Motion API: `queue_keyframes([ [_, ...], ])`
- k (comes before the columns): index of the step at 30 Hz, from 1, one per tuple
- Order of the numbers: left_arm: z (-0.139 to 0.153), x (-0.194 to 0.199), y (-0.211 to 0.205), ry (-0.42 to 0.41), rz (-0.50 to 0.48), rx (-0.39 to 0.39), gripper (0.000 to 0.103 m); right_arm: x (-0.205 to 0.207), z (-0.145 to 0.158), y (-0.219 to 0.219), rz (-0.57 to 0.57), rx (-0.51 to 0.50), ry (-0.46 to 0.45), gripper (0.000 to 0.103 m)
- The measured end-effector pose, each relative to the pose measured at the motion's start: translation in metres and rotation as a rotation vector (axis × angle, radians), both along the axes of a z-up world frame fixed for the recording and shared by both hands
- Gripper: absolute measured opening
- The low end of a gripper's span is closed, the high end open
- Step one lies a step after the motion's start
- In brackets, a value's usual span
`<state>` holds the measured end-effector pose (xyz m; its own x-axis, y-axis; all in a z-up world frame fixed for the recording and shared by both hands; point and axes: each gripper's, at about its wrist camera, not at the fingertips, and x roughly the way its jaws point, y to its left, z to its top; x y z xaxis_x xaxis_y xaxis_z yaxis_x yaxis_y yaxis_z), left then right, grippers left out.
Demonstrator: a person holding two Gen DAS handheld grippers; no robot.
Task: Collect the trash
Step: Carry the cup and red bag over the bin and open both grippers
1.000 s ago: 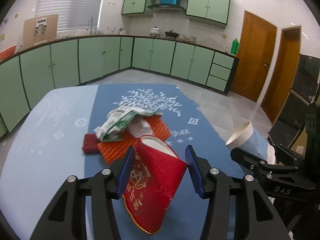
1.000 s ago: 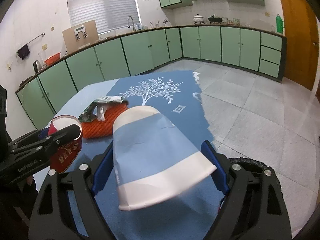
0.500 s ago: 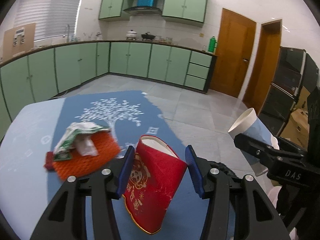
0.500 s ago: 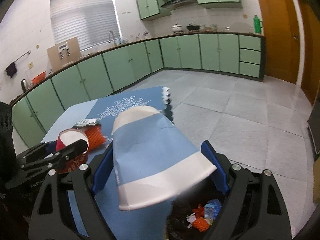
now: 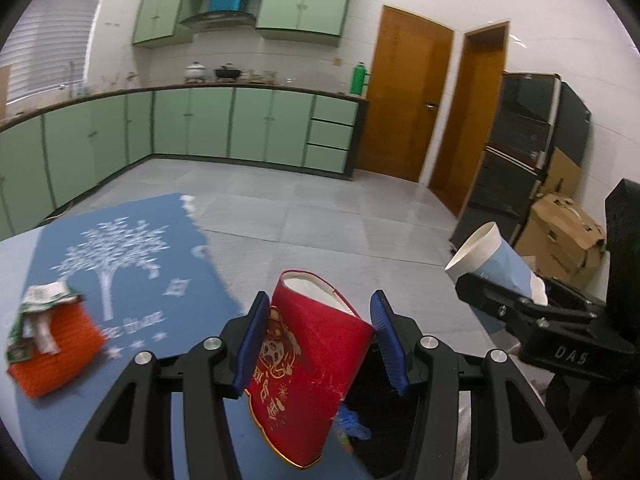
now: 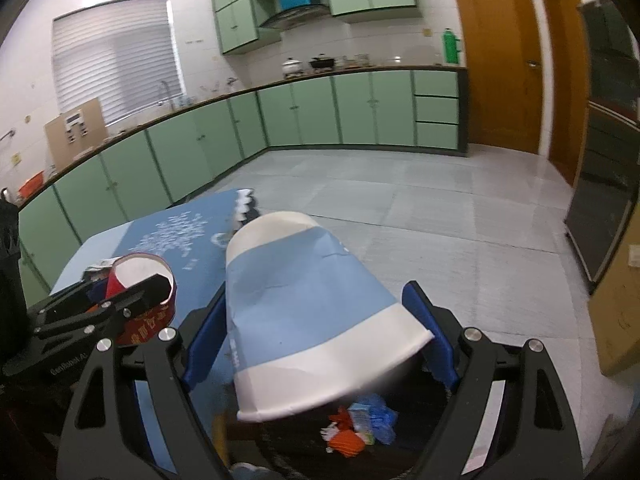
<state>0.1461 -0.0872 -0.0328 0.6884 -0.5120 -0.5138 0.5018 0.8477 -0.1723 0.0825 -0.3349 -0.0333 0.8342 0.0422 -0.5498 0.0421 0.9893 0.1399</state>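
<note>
left gripper (image 5: pixel 316 334) has its blue pads squeezed in on a red paper cup (image 5: pixel 308 372), jaws only about as wide as the cup, which is visibly squashed between them. cup sits tilted, white inside facing away from the camera, gold rim edge down at the bottom. right gripper (image 6: pixel 316 338) is doing the same with a blue and white paper cup (image 6: pixel 308 320), held mouth-away, wide white band toward the camera, creased where the pads (image 6: pixel 430 334) press in. both cups are in the air, off the table.

under the right gripper there's a black trash bin (image 6: pixel 404 452) with some stuff already in it, orange and blue scraps (image 6: pixel 358 426), can't really tell what they are, half of it is hidden behind the cup. in the left view the bin is just a dark area under the red cup, with a bit of blue showing.

back on the blue tablecloth (image 5: pixel 132 276) there's an orange netted pad (image 5: pixel 56 356) with a crumpled green and white wrapper (image 5: pixel 38 312) on top, blurry and cut off toward the left edge. from the right view that pile is mostly blocked by the left gripper.
</note>
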Motion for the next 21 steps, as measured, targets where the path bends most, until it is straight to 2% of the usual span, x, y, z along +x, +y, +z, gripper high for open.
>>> queue_keyframes([
  [9, -0.007, 0.012, -0.059, 0.006, -0.105, -0.008, 0.051, -0.005, -0.025, -0.044, -0.097, -0.001, 0.03, 0.081],
  [21, -0.033, 0.028, -0.092, 0.032, -0.159, 0.02, 0.052, -0.006, -0.053, -0.07, -0.154, 0.014, 0.069, 0.081],
])
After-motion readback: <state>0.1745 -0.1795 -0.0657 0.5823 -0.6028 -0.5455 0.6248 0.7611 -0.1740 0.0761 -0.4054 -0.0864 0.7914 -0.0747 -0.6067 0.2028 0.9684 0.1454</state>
